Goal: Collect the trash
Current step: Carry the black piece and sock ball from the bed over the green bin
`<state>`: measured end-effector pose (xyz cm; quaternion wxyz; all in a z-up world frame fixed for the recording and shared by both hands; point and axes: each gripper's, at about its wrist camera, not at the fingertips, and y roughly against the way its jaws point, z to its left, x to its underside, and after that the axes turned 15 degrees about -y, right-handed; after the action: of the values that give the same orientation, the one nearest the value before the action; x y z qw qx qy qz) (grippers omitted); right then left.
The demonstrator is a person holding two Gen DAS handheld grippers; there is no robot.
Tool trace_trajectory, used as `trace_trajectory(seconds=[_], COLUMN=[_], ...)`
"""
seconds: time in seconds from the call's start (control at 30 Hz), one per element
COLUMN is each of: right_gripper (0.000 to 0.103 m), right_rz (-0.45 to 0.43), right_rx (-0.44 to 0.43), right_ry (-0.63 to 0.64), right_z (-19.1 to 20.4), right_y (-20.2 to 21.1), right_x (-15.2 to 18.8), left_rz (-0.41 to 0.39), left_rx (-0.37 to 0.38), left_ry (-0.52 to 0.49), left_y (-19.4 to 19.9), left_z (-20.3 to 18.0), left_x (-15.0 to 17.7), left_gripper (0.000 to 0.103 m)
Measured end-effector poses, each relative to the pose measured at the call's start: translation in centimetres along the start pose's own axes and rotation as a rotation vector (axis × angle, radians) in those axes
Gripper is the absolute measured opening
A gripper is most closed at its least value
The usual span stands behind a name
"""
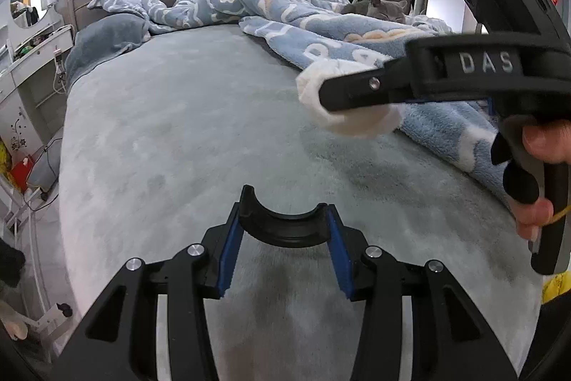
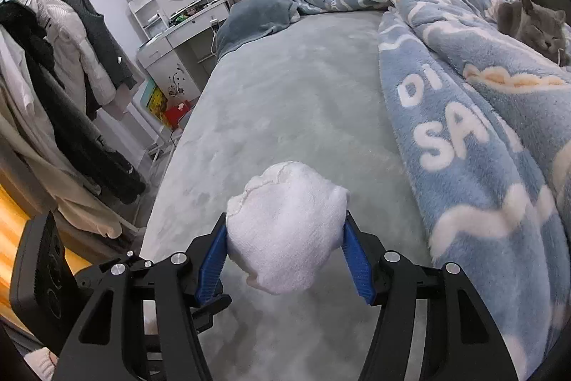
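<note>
My right gripper (image 2: pixel 285 249) is shut on a white rolled sock (image 2: pixel 285 227) and holds it above the grey bed sheet (image 2: pixel 285 77). The sock also shows in the left wrist view (image 1: pixel 357 122), clamped by the right gripper (image 1: pixel 332 95) that reaches in from the right. My left gripper (image 1: pixel 283 245) is shut on a black curved plastic half-ring (image 1: pixel 283 225), held between its blue pads low over the sheet (image 1: pixel 178 131).
A rumpled blue fleece blanket (image 2: pixel 481 131) covers the bed's right side, with a grey cat (image 2: pixel 531 27) asleep on it. A pillow (image 2: pixel 257 16) lies by the headboard. Clothes (image 2: pixel 64 77) hang left of the bed; a white vanity (image 2: pixel 178 38) stands beyond.
</note>
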<state>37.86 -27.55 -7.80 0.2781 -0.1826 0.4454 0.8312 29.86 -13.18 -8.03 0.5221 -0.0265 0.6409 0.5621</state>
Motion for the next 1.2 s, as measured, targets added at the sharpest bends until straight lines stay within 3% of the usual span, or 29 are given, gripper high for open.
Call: trace_trajectory(seconds=[0.57, 1.2], right_gripper=[0.061, 0.061], right_rz=[-0.026, -0.018], right_rx=[-0.009, -0.085], right_ry=[-0.023, -0.003], right_z=[1.3, 6.5], right_y=[6.1, 9.5], right_x=[5.2, 11.1], left_rz=[0.004, 0.051], left_rx=[-0.023, -0.158], left_ry=[0.11, 0.246], left_y=[5.2, 13.2], left_z=[-0.1, 1.8], left_x=[3.1, 10.1], left_gripper=[0.048, 0.048])
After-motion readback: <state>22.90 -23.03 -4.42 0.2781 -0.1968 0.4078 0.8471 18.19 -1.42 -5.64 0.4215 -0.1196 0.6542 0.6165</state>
